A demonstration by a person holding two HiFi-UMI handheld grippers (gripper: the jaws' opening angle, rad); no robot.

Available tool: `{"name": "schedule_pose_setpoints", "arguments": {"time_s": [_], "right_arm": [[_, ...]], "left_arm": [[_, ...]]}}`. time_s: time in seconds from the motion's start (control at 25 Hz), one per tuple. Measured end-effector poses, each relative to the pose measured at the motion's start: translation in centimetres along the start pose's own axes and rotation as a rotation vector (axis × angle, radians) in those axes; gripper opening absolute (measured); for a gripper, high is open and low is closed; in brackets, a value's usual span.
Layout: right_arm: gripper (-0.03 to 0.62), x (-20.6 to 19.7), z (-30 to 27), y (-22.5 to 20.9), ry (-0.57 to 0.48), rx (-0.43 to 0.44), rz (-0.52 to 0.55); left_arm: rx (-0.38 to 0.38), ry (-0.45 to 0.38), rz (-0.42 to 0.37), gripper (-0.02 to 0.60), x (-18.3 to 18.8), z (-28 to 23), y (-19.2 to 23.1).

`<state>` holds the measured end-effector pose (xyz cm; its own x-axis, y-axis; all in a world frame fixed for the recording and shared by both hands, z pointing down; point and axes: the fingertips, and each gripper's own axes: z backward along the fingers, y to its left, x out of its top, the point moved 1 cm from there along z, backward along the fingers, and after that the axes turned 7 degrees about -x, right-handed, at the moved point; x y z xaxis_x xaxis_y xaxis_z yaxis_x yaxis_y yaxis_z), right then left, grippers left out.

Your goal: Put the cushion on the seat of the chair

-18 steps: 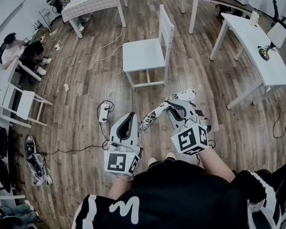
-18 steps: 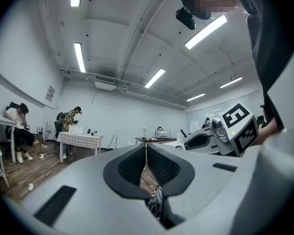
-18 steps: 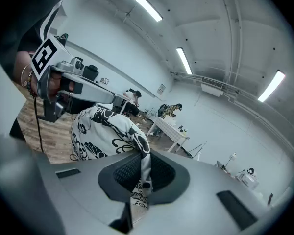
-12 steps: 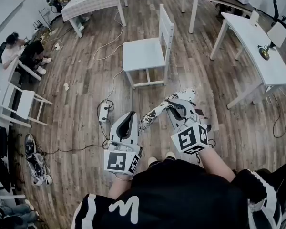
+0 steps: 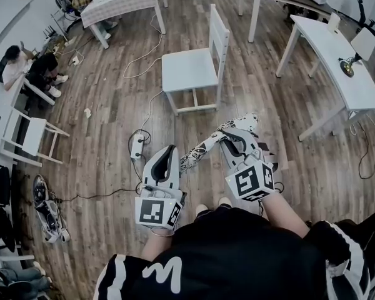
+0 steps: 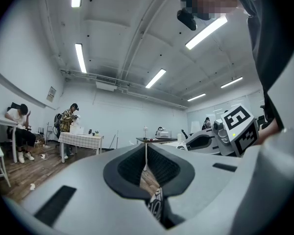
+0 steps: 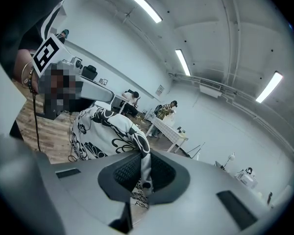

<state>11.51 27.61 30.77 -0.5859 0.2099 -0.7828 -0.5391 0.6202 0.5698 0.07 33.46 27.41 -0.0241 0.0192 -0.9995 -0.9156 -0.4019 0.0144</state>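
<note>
Change from the earlier frame: slight. Both grippers and the cushion (image 5: 206,145) stayed in much the same place, with the left marker cube a touch nearer.

Left gripper (image 5: 172,150): jaws pressed together, nipping a patterned corner of the cushion low between them.

Right gripper (image 5: 229,134): jaws clenched on the opposite edge, with fabric folded between the pads.

Cushion: black-and-white patterned, slung between the two grippers above the wooden floor (image 5: 112,117), on the near side of the white chair (image 5: 187,70) and well apart from its seat.
</note>
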Motion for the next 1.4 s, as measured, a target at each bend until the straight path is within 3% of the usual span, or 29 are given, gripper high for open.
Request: {"name": "schedule_pose_setpoints", "arguments": {"time_s": [0.56,0.92,1.4], "right_arm": [[0.028,1.5,-0.7,2.8,0.012,-0.022,-0.035],[0.028,1.9,-0.9,6.1,0.035,-0.018,-0.061],[0.028,1.1,-4.1,4.7,0.039,-0.011,-0.078]], "left_arm": [[0.009,-0.012,0.004,0.014,-0.2,3.6,2.8],[-0.025,-0.012,0.019,0.014,-0.9,5.0,4.1],[-0.016,-0.01,0.04,0.014,-1.9,2.6,6.2]]}}
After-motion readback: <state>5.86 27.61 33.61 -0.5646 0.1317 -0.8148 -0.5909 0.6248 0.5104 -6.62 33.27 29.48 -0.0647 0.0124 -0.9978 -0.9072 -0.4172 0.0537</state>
